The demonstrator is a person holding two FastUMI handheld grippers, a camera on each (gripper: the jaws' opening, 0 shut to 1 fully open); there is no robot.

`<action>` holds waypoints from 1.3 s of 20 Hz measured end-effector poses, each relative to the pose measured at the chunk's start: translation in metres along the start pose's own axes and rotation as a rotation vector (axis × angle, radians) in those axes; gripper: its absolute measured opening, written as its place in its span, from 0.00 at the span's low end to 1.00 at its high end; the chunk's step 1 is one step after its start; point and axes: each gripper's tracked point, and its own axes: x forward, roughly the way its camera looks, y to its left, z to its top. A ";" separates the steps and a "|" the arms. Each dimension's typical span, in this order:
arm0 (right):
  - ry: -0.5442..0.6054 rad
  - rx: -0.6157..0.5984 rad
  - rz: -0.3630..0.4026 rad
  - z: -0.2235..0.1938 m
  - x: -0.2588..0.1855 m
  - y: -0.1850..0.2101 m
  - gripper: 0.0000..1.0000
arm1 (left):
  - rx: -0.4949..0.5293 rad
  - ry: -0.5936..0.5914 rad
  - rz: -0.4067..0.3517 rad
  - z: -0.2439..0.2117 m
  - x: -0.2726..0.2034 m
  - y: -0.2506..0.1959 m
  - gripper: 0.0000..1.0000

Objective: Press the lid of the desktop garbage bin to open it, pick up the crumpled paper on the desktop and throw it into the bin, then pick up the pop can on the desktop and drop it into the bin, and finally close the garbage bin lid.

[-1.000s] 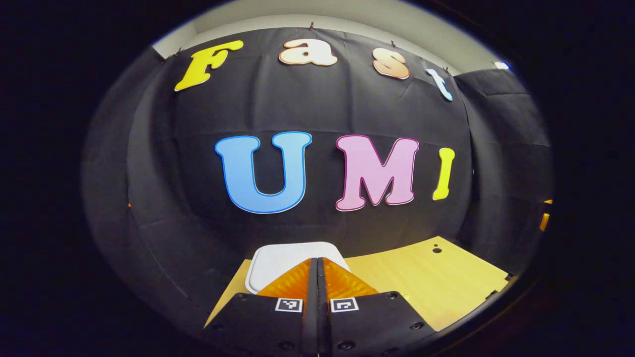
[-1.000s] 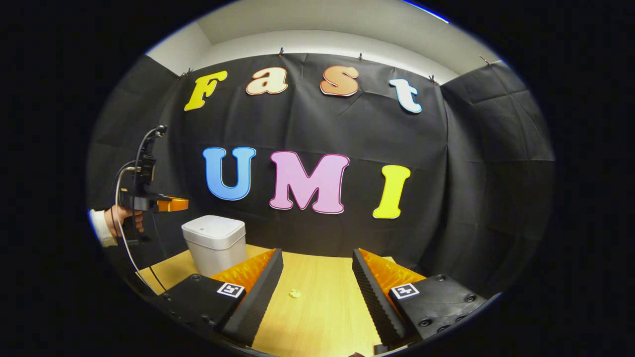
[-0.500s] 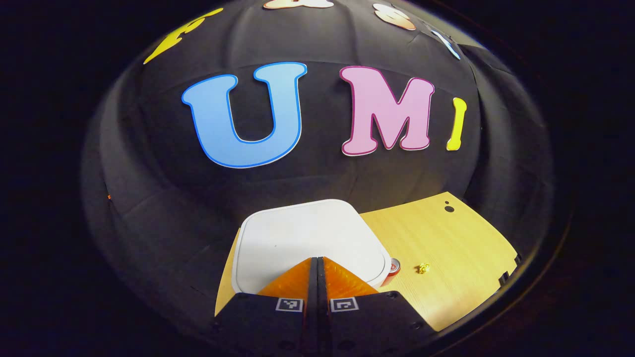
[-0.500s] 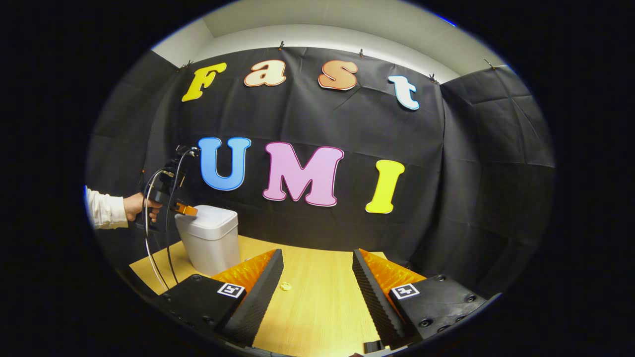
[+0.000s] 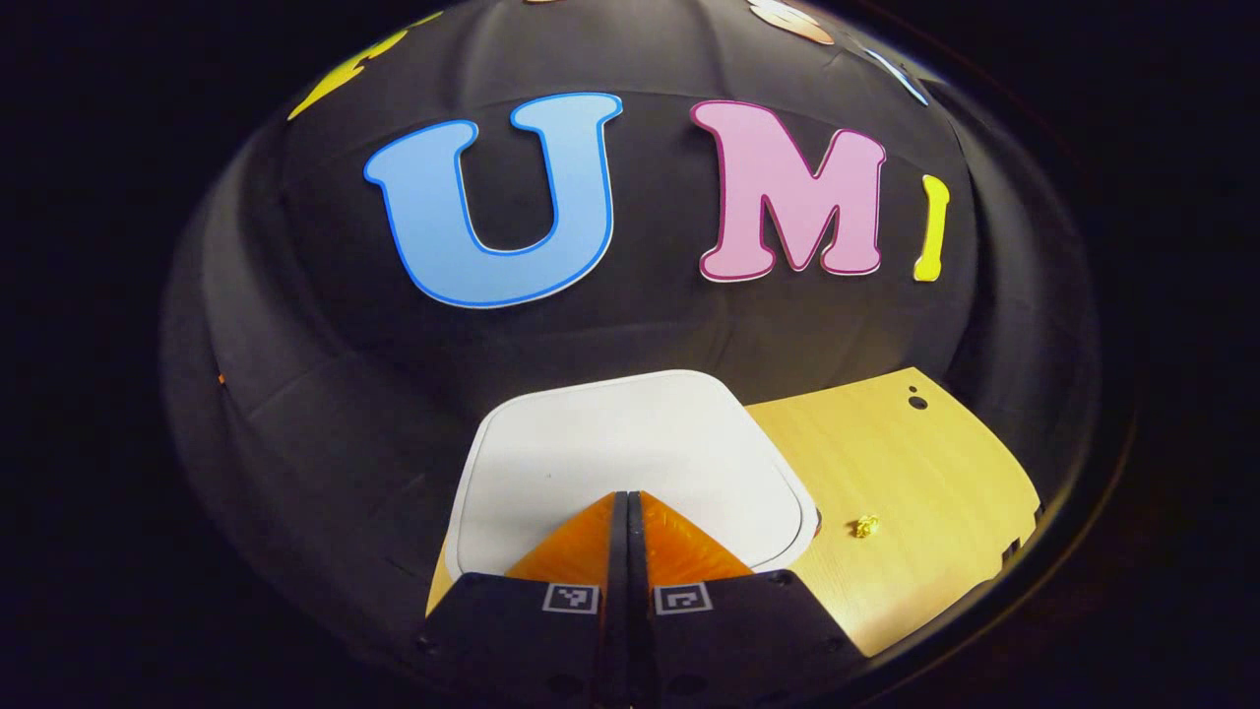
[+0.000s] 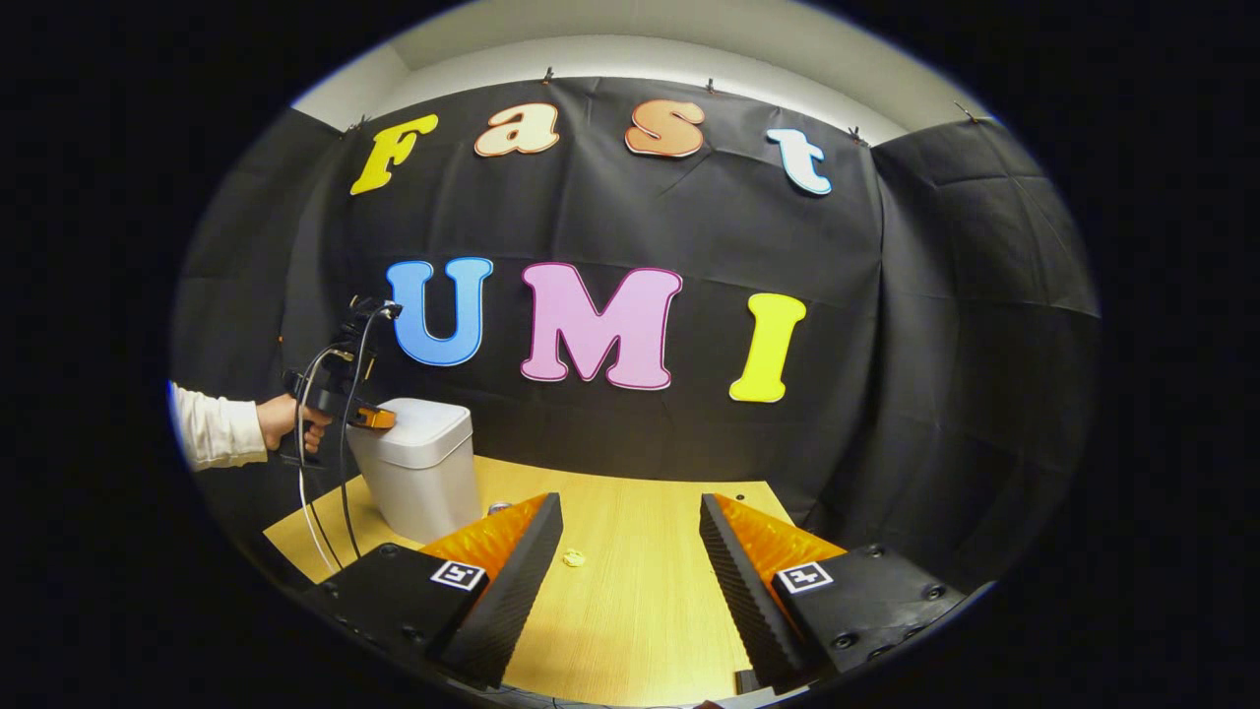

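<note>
The white garbage bin (image 6: 421, 473) stands at the table's back left with its lid (image 5: 630, 443) down. My left gripper (image 5: 627, 497) is shut, with its tips over the near part of the lid, touching it or just above. From the right gripper view, the left gripper (image 6: 384, 419) rests at the lid's left edge, held by a hand (image 6: 285, 421). The small yellow crumpled paper (image 5: 865, 526) lies on the table right of the bin, also visible as the paper (image 6: 574, 558) between my right fingers. My right gripper (image 6: 630, 517) hangs open above the table. A sliver of the pop can (image 6: 499, 508) peeks beside the bin.
The light wooden table (image 6: 640, 601) stretches from the bin to the right, with a small dark hole (image 5: 917, 402) near its far corner. Cables (image 6: 340, 492) hang from the left gripper down past the table's left edge. The black cloth wall closes the back and sides.
My left gripper has tilted down and moved in over the bin lid, which now looks larger; the can has slipped behind the lid in the left gripper view. The right gripper stayed open, barely shifting.
</note>
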 end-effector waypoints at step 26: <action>0.570 -0.029 0.395 -0.177 0.218 0.076 0.88 | -0.087 -0.326 0.100 0.023 -0.195 -0.010 0.96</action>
